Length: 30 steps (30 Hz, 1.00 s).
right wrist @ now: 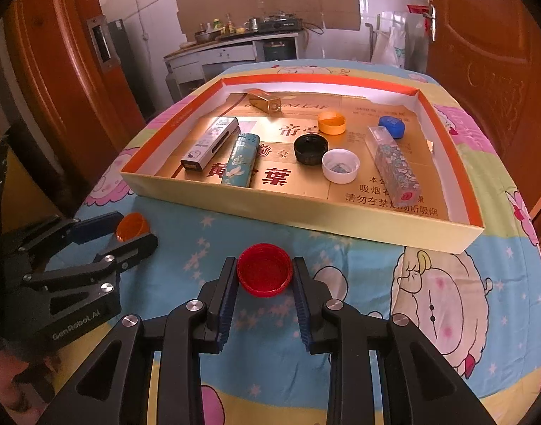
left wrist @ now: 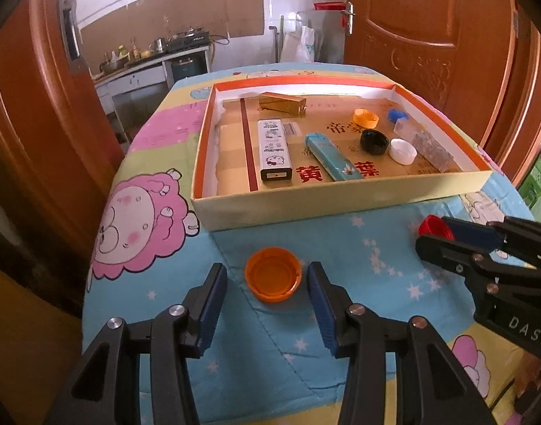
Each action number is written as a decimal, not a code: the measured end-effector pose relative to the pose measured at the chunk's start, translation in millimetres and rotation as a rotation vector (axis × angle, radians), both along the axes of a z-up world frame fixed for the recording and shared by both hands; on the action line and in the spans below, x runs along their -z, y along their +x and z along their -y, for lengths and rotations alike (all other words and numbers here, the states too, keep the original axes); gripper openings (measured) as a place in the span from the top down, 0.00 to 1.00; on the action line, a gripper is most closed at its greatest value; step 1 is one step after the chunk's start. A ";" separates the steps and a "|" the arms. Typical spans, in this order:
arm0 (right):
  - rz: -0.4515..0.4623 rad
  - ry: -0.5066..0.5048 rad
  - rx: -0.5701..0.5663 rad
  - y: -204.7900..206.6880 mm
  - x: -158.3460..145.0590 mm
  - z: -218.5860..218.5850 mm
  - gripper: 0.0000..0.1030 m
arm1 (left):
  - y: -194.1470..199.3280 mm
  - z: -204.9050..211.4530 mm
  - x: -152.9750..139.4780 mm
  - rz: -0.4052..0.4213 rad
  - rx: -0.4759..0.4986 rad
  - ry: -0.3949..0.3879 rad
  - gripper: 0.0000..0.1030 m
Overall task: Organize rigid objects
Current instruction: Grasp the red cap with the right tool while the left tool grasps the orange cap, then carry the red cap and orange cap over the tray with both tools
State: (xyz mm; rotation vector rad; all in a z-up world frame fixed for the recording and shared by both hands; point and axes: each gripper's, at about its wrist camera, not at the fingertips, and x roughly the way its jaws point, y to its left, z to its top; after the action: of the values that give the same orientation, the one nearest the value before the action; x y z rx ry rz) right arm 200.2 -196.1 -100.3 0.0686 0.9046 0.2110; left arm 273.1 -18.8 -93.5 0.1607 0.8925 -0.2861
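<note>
Red cap (right wrist: 264,270) sits low in the frame's centre on the counter (right wrist: 359,318), squeezed between the right tongs (right wrist: 264,274). Orange cap (left wrist: 273,273) lies between the spread, untouching left tongs (left wrist: 267,279); the box (left wrist: 341,198) stands above both.

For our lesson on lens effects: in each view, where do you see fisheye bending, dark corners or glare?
Left wrist view: the door frames bow outward, black vignette fills the corners, and the box far wall is washed out by glare. Right wrist view: the same curved doors and dark corners; light glares off the box's gold lining near the white cap.
</note>
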 end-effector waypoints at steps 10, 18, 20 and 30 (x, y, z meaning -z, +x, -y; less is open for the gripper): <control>0.036 -0.040 0.020 -5.2 -4.3 -1.8 0.70 | -6.1 4.4 -3.8 0.029 -0.006 0.008 0.71; 0.068 -0.077 0.034 -8.4 -7.7 -2.3 0.70 | -13.6 3.7 -12.0 0.076 0.001 -0.019 0.71; 0.072 -0.077 0.034 -8.5 -8.2 -2.4 0.70 | -15.2 3.9 -14.5 0.085 0.003 -0.033 0.71; 0.092 -0.085 0.042 -10.7 -10.9 -2.6 0.70 | -20.7 6.5 -30.1 0.127 0.010 -0.070 0.71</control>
State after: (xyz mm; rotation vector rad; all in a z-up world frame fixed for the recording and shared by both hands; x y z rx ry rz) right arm 189.5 -193.5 -89.4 -0.0007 0.8192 0.1359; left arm 252.5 -25.2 -63.4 0.1168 0.7547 -0.3128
